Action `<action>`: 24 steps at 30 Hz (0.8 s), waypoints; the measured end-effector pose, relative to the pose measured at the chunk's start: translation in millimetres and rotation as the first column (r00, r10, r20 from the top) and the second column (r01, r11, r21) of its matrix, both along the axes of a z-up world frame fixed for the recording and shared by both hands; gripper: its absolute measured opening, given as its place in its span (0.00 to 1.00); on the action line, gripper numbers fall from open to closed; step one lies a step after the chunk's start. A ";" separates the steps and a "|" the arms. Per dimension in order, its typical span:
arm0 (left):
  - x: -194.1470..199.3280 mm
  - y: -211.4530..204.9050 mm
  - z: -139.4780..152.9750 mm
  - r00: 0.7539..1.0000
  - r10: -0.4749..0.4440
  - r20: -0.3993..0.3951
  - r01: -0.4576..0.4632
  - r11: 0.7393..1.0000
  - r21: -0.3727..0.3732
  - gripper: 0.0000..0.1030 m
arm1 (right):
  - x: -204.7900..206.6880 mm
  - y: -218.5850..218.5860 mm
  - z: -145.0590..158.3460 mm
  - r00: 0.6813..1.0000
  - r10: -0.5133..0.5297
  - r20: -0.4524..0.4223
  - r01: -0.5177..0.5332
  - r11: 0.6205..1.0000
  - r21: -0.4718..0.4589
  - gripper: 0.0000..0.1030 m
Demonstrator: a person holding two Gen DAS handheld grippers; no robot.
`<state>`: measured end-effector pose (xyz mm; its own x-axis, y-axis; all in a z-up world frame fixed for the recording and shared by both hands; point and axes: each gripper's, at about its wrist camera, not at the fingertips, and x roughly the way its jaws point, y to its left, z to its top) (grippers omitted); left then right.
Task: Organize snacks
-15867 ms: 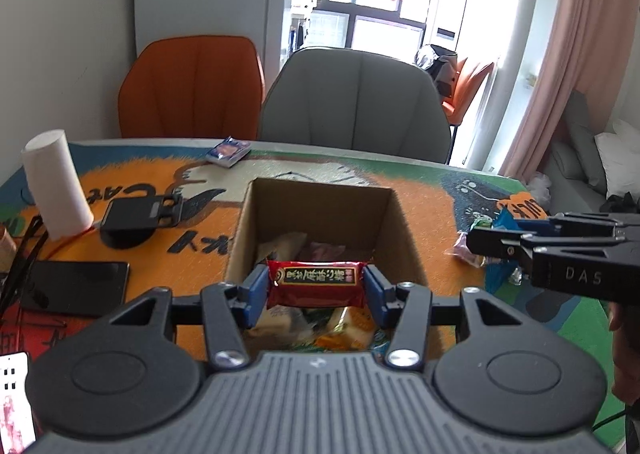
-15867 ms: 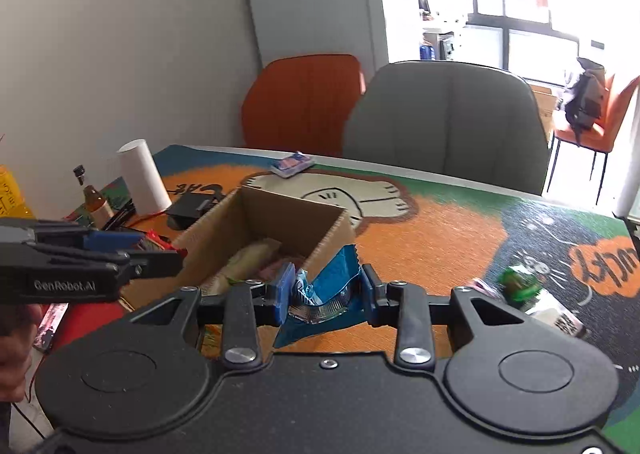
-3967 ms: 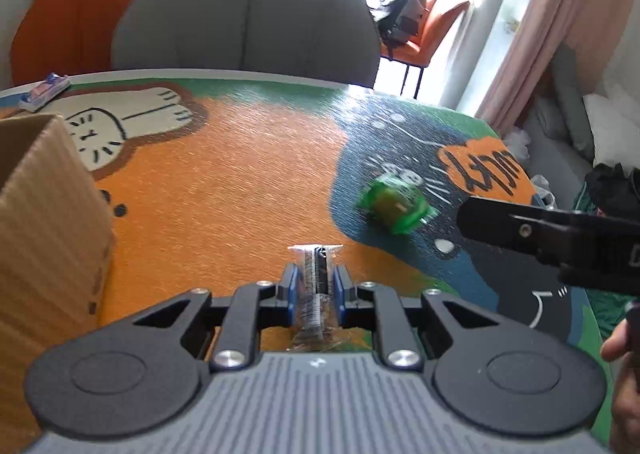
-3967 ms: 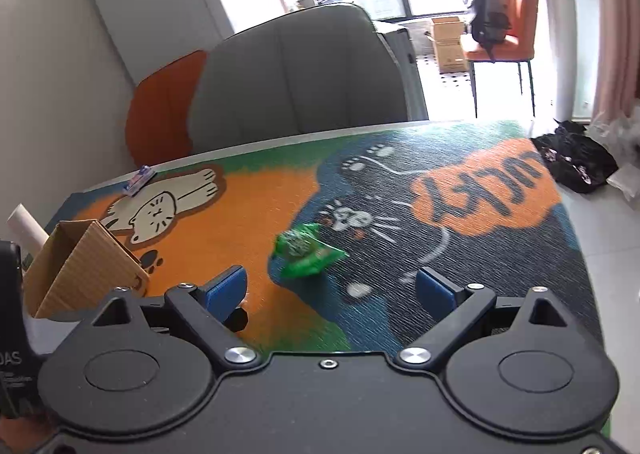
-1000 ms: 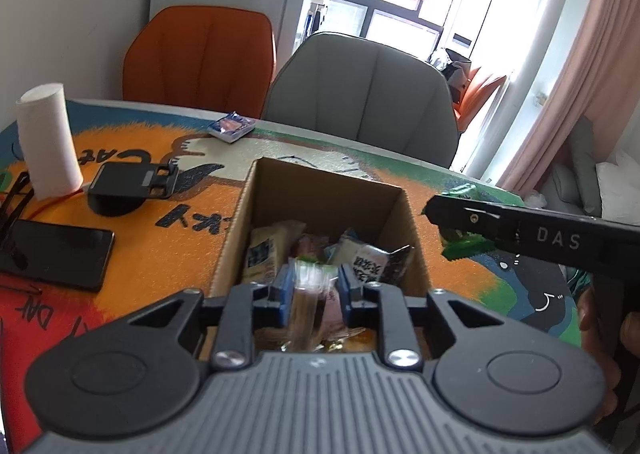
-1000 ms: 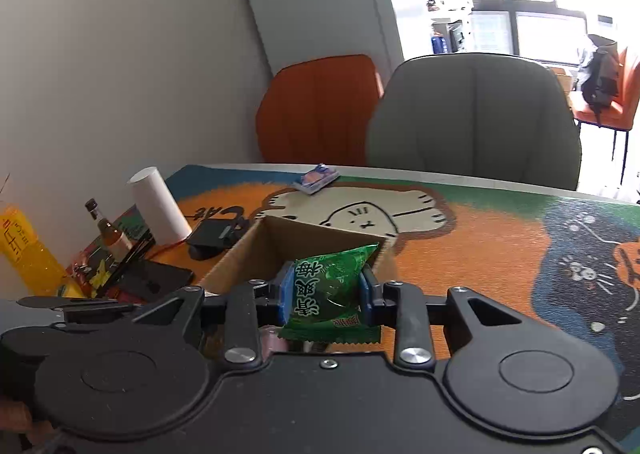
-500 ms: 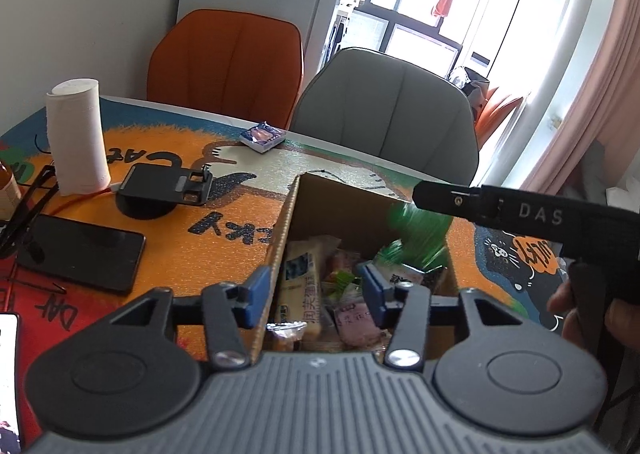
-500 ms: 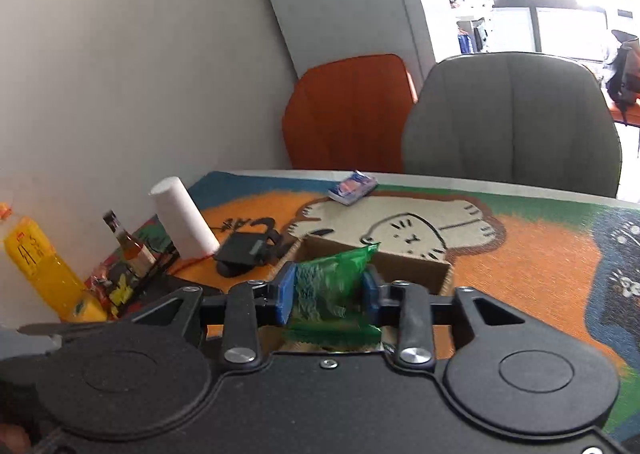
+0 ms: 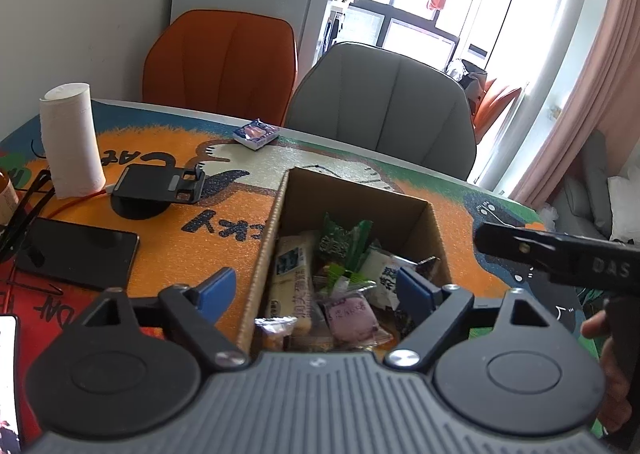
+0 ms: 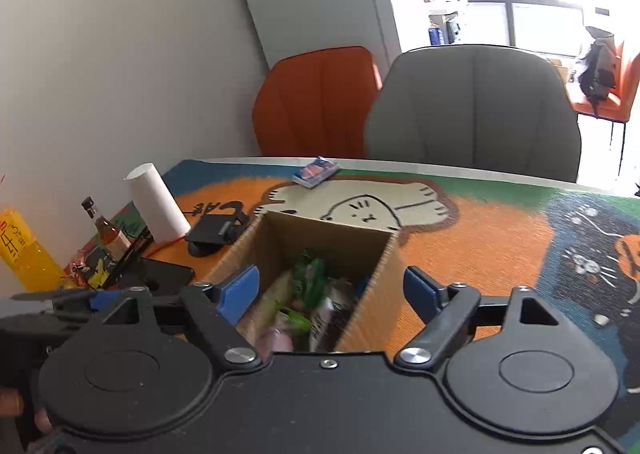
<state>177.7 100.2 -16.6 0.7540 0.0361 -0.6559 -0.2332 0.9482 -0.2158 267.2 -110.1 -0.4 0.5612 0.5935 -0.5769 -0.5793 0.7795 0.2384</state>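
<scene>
Dropping snacks into brown cardboard box (image 9: 360, 194); our left gripper (image 9: 316, 288), right gripper (image 10: 332, 286) just opened wide, empty; next we hunt more.

"DAS" on right claw (image 9: 560, 254)

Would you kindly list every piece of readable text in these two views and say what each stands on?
"DAS": side of the black right gripper.
"CAT", upside down: colourful cartoon table mat.
Print on the snack packets in the brown cardboard box and the yellow bottle's label: too blurred to read.
</scene>
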 end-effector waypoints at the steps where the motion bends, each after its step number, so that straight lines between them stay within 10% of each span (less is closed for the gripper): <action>1: -0.9 -2.6 0.9 1.000 -0.002 0.001 0.002 1.000 0.003 0.85 | -1.2 -5.0 0.4 1.000 -0.007 0.000 0.007 1.000 0.001 0.83; 8: -12.9 -27.7 7.4 1.000 -0.016 0.014 0.015 1.000 0.026 0.97 | -16.2 -42.8 6.4 0.999 -0.050 0.011 0.050 0.999 0.021 1.00; 24: -51.7 -61.9 2.5 0.997 -0.060 0.048 0.059 0.998 0.019 1.00 | -54.4 -115.2 12.8 0.988 -0.152 0.018 0.151 0.988 0.028 1.00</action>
